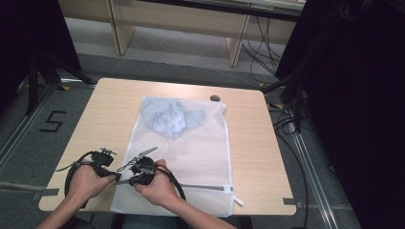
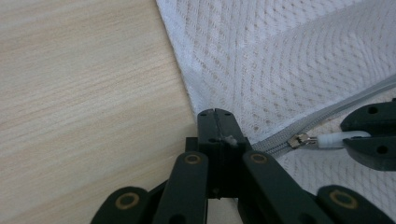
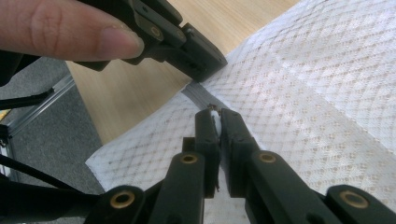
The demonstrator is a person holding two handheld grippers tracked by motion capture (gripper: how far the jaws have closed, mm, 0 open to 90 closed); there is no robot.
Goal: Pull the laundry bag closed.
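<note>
white mesh laundry bag (image 1: 191,157) flat on the wooden counter (image 1: 95,124), reaching from centre down to the 6 o'clock edge, with a crumpled pale blue garment (image 1: 169,119) inside, up at the bag's 12 o'clock end. left tool (image 2: 215,122) pressed together on the bag's edge fabric at the end of the grey zipper (image 2: 327,114), near the bag's 7 o'clock corner. right tool (image 3: 215,116) clamped on the white zipper pull (image 2: 334,139), just beside the left one.
</note>
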